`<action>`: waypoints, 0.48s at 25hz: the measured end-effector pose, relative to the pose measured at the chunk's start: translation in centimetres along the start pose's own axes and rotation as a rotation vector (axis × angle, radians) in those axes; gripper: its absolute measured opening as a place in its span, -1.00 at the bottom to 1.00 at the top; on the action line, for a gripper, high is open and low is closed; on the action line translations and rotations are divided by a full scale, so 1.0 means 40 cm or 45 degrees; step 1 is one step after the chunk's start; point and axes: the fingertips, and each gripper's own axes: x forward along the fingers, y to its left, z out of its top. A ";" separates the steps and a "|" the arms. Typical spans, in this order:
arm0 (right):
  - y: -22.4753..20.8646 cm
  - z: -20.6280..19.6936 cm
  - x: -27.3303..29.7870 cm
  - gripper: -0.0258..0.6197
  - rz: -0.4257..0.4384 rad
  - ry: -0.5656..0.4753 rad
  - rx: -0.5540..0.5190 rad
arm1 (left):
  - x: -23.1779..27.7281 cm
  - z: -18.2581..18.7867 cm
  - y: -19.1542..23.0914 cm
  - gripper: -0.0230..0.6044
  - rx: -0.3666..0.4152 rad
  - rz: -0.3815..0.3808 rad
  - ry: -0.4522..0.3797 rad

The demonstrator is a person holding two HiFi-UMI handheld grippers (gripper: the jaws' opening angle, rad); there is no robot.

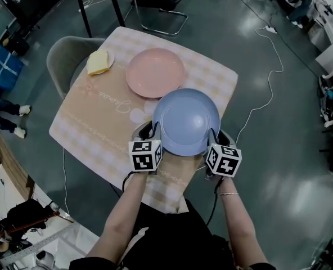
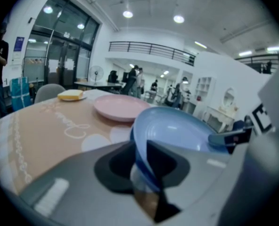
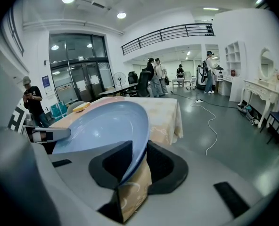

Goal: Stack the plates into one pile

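Two grey-shelled tools on show: the left gripper (image 1: 147, 131) and the right gripper (image 1: 217, 138), each carrying a white marker cube (image 1: 146, 155) printed with black squares. Black padding lines the jaws. A black cable (image 1: 215, 198) trails back, a thin bracelet (image 1: 229, 194) circles the right wrist, and there's a dark top (image 1: 172, 235) below.

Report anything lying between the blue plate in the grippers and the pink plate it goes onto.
Nothing visible does. The round blue plate, held by the left gripper and right gripper, faces the empty round pink plate across bare tablecloth.
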 end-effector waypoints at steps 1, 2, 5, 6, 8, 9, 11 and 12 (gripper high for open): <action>-0.001 0.000 0.002 -0.64 0.001 0.002 -0.002 | 0.000 -0.001 0.000 -0.68 0.002 0.002 0.000; -0.001 -0.002 0.004 -0.64 0.002 0.006 -0.003 | 0.000 -0.001 -0.001 -0.68 0.005 0.003 0.001; 0.000 -0.012 0.011 -0.64 0.003 0.023 -0.002 | 0.001 -0.004 0.001 -0.67 0.018 0.002 0.008; 0.001 -0.015 0.013 -0.63 0.003 0.027 -0.003 | 0.001 -0.005 0.002 -0.66 0.022 0.002 0.011; 0.002 -0.017 0.016 -0.62 0.005 0.030 -0.009 | 0.003 -0.007 0.003 -0.65 0.033 0.005 0.016; 0.002 -0.018 0.017 -0.62 0.006 0.031 -0.013 | 0.004 -0.008 0.003 -0.65 0.041 0.007 0.019; 0.002 -0.017 0.018 -0.61 0.010 0.028 -0.022 | 0.005 -0.009 0.002 -0.63 0.058 0.010 0.020; 0.002 -0.016 0.018 -0.60 0.010 0.024 -0.026 | 0.005 -0.010 0.001 -0.61 0.063 0.009 0.021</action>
